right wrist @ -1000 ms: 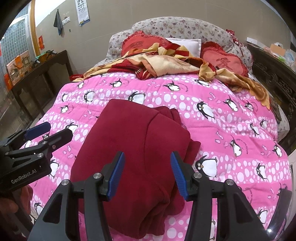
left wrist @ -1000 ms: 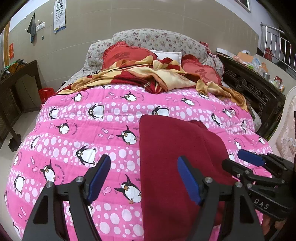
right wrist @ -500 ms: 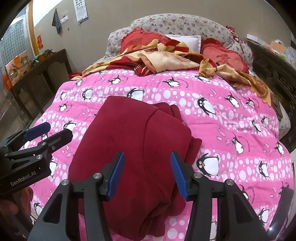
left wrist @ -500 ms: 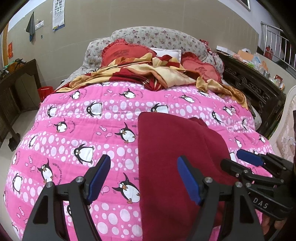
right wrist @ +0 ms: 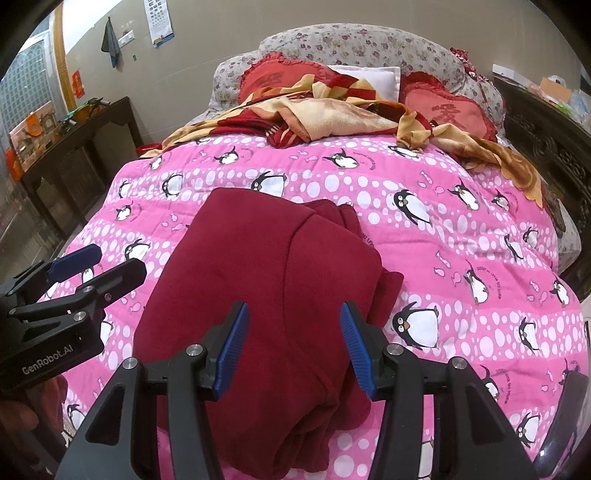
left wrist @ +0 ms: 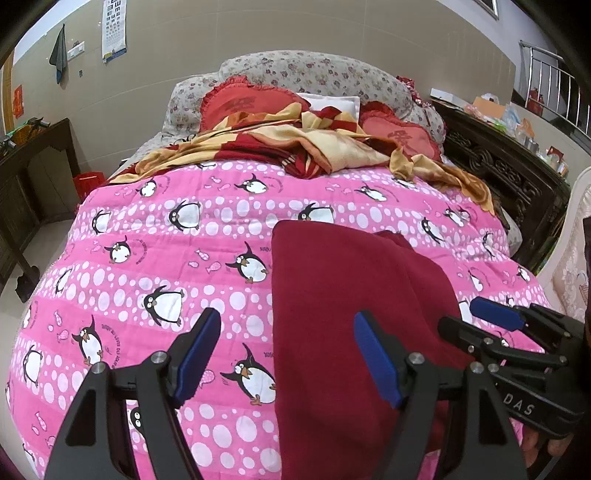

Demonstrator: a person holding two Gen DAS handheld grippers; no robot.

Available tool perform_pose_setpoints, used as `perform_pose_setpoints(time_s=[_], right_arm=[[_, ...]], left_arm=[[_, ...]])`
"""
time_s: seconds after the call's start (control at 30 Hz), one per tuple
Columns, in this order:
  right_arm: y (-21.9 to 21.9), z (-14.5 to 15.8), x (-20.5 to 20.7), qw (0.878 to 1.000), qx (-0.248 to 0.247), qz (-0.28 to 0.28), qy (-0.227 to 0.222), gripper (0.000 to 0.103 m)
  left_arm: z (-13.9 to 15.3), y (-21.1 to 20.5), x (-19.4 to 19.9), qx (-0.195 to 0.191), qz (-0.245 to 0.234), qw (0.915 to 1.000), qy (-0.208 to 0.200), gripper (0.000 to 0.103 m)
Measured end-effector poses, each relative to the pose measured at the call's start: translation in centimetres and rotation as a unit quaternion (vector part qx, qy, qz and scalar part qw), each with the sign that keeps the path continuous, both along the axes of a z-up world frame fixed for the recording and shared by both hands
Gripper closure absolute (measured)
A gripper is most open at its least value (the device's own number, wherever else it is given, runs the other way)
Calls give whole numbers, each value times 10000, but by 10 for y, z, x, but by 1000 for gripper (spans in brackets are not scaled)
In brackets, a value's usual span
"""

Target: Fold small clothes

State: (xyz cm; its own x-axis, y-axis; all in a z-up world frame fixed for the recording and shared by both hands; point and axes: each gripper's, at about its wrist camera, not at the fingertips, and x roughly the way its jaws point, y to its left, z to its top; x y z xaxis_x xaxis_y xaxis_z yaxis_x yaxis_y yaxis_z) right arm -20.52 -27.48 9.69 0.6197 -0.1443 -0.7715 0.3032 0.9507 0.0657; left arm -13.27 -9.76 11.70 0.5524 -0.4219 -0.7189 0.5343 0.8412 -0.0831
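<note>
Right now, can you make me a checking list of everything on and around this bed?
Surface: pink penguin quilt spread over the bed.
Job's things: dark red garment, partly folded, lying on the quilt, its right edge still bunched.
Clutter: red and yellow blanket crumpled near the red heart pillows.
Grippers: left hand-held gripper open, nothing between its pads, over the garment's left edge; right hand-held gripper open, above the garment, empty.
Cables: nothing seen.
Surroundings: dark wooden table on the left, carved dark wood furniture on the right, calendar on the wall.
</note>
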Motion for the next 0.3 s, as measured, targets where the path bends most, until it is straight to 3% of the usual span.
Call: perform_pose_setpoints(time_s=[0.3], right_arm=[[2,-4,2,10000,48,-7,49,49]], left_arm=[[1,5,3,-141,-53,9999,-66,25]])
